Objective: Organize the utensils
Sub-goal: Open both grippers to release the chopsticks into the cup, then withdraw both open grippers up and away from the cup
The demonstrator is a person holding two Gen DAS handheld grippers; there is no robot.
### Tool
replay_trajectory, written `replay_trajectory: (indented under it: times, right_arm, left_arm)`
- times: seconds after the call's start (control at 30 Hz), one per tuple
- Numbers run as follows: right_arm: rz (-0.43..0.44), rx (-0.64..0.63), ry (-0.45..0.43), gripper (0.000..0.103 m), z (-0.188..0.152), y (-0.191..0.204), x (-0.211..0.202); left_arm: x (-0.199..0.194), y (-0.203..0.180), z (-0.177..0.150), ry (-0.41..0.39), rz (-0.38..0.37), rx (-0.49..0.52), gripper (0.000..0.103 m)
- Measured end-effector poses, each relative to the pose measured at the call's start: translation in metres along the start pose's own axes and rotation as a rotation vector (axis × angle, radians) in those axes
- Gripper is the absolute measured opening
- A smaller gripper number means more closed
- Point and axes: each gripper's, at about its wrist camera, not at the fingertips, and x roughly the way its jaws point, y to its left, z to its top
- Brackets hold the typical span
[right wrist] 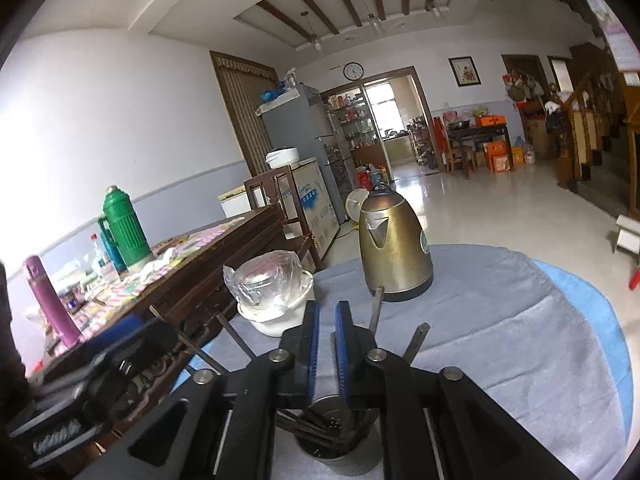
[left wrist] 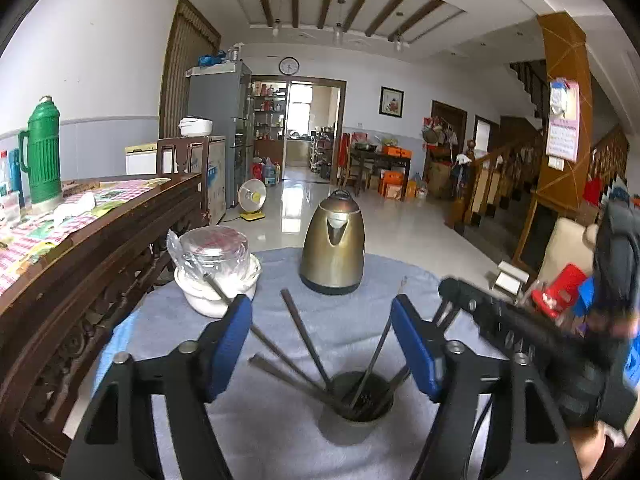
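A dark metal utensil cup (left wrist: 362, 398) stands on the grey-blue cloth of a round table (left wrist: 280, 432). Several dark chopsticks (left wrist: 304, 338) fan out of it. My left gripper (left wrist: 322, 344) is open and empty, its blue pads either side of the cup and above it. The right gripper (left wrist: 452, 292) shows at the right of that view, blurred. In the right wrist view my right gripper (right wrist: 327, 340) has its blue pads nearly together, with a thin gap and nothing seen between them, right above the cup (right wrist: 336, 436). Chopsticks (right wrist: 416, 340) stick up around it.
A brass-coloured kettle (left wrist: 334, 248) stands on the table behind the cup. A stack of white bowls with a plastic-wrapped jar (left wrist: 218, 272) sits at the left. A dark wooden sideboard (left wrist: 92, 240) with a green thermos (left wrist: 42, 152) runs along the left.
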Motion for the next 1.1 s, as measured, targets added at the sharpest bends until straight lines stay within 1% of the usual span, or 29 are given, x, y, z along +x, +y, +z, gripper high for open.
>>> replay_trajectory:
  times: [0.03,0.07,0.1,0.13,0.17,0.23,0.33,0.43,0.5,0.6,0.67,0.77,0.87,1.0,1.1]
  right_arm:
    - [0.014,0.018,-0.003,0.023,0.001,-0.003,-0.003]
    - [0.022,0.029,-0.007,0.035,0.001,-0.005,-0.004]
    - [0.039,0.049,-0.022,0.054,0.002,-0.009,-0.009]
    - [0.054,0.067,-0.05,0.062,0.002,-0.013,-0.015]
    - [0.056,0.071,-0.064,0.064,0.003,-0.015,-0.019]
    - [0.055,0.076,-0.082,0.064,0.006,-0.019,-0.026]
    - [0.063,0.119,-0.109,0.064,0.009,-0.03,-0.041]
    - [0.059,0.144,-0.129,0.064,0.009,-0.038,-0.057]
    - [0.057,0.147,-0.119,0.064,0.006,-0.039,-0.064]
    - [0.046,0.139,-0.092,0.064,-0.001,-0.04,-0.071]
    - [0.028,0.119,-0.068,0.064,-0.007,-0.041,-0.075]
    - [-0.004,0.098,-0.026,0.064,-0.017,-0.042,-0.077]
    - [-0.022,0.091,0.028,0.064,-0.027,-0.044,-0.074]
    - [-0.078,0.032,0.069,0.064,-0.044,-0.045,-0.073]
    - [-0.103,0.006,0.098,0.064,-0.055,-0.046,-0.074]
  left_arm:
    - [-0.004,0.0,-0.002,0.005,0.002,0.014,0.075]
    - [-0.007,0.0,-0.004,0.012,0.007,0.025,0.078]
    - [-0.01,0.0,-0.007,0.021,0.014,0.035,0.08]
    - [-0.015,0.001,-0.011,0.035,0.02,0.046,0.081]
    - [-0.018,0.003,-0.015,0.045,0.022,0.05,0.082]
    - [-0.025,0.006,-0.026,0.079,0.024,0.052,0.083]
    - [-0.031,0.008,-0.042,0.125,0.033,0.047,0.085]
    - [-0.032,0.009,-0.055,0.162,0.037,0.027,0.09]
    - [-0.028,0.008,-0.063,0.196,0.072,0.006,0.091]
    - [-0.021,0.008,-0.071,0.236,0.157,-0.032,0.091]
    - [-0.016,0.006,-0.075,0.26,0.192,-0.026,0.091]
    - [-0.011,0.001,-0.078,0.298,0.209,0.019,0.091]
    - [-0.01,-0.005,-0.083,0.306,0.247,0.061,0.091]
    - [-0.008,-0.005,-0.087,0.327,0.258,0.061,0.091]
    - [-0.007,-0.004,-0.088,0.338,0.264,0.066,0.091]
